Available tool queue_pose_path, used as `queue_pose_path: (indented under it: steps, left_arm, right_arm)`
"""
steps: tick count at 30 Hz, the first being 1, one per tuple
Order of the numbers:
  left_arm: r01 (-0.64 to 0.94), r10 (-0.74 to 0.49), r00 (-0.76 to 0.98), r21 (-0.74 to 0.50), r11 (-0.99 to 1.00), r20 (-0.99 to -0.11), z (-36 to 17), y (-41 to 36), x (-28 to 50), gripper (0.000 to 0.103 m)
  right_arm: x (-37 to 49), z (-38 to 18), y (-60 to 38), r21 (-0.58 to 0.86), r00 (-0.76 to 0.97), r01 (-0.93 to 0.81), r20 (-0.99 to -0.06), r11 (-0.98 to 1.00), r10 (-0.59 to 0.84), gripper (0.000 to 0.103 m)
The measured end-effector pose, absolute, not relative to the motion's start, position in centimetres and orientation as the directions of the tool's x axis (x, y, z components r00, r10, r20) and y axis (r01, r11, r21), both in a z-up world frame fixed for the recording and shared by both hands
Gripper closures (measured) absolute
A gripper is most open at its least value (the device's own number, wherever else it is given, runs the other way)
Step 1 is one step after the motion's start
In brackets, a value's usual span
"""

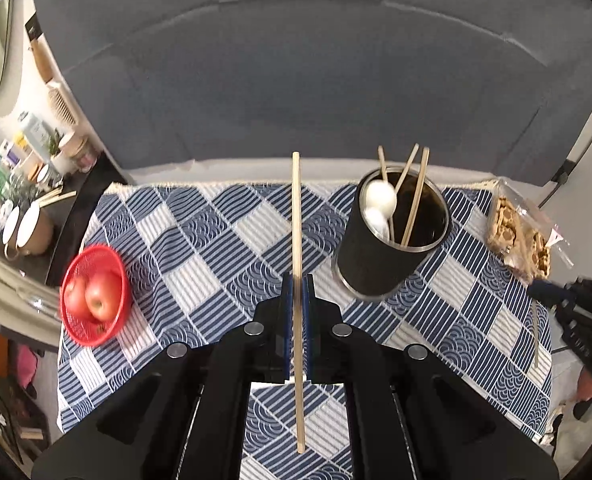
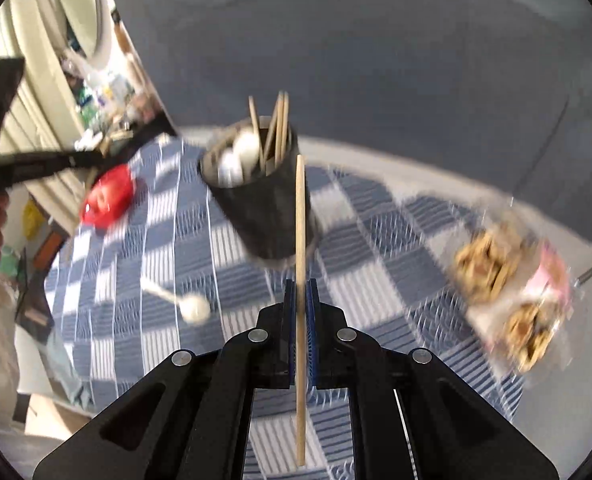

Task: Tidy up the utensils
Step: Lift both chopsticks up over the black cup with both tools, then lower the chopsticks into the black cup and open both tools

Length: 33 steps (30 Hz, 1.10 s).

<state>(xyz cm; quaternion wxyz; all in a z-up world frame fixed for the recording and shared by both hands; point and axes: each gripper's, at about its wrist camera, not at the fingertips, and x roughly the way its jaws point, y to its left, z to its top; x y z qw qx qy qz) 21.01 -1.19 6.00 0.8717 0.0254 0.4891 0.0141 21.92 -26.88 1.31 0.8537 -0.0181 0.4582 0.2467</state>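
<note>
My left gripper is shut on a wooden chopstick that runs forward along the fingers, above the checked cloth. The black utensil holder stands ahead to the right, holding several chopsticks and two white spoons. My right gripper is shut on another wooden chopstick, just right of the holder, which looks blurred. A white spoon lies on the cloth to the left. The right gripper shows at the right edge of the left wrist view, with its chopstick.
A red basket with apples sits at the cloth's left side. A clear packet of biscuits lies at the far right, also in the right wrist view. A grey sofa stands behind the blue checked tablecloth. A cluttered shelf is at the left.
</note>
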Motion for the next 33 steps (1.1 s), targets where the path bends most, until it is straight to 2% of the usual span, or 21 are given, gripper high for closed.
queue_pose_path:
  steps: [4,8,16,23,27,33]
  left_arm:
    - [0.016,0.032,0.541,0.048,0.999,-0.84,6.9,-1.5,22.4,0.098]
    - [0.056,-0.035,0.573,-0.004,0.998,-0.819,7.6,-1.9,23.8,0.098]
    - [0.143,-0.195,0.632,-0.135,0.981,-0.75,8.5,-2.4,26.7,0.098]
    - [0.239,-0.359,0.699,-0.271,0.932,-0.618,8.3,-1.8,29.5,0.098]
    - [0.298,-0.407,0.73,-0.28,0.913,-0.549,7.7,-2.3,30.8,0.098]
    - [0.413,-0.541,0.735,-0.363,0.835,-0.409,6.0,-2.0,31.7,0.098]
  right_arm:
    - [23.7,3.8,-26.8,0.241,0.522,-0.427,-0.722,0.872,0.455,0.098]
    - [25.2,6.0,-26.6,0.304,0.568,-0.459,-0.622,0.835,0.539,0.098]
    - [28.1,8.7,-25.6,0.292,0.622,-0.502,-0.532,0.814,0.574,0.098]
    - [31.1,9.6,-24.8,0.346,0.628,-0.547,-0.433,0.762,0.647,0.098]
    - [32.5,9.0,-24.5,0.382,0.628,-0.574,-0.361,0.724,0.689,0.098]
    - [34.2,6.8,-25.0,0.448,0.647,-0.57,-0.272,0.689,0.712,0.098]
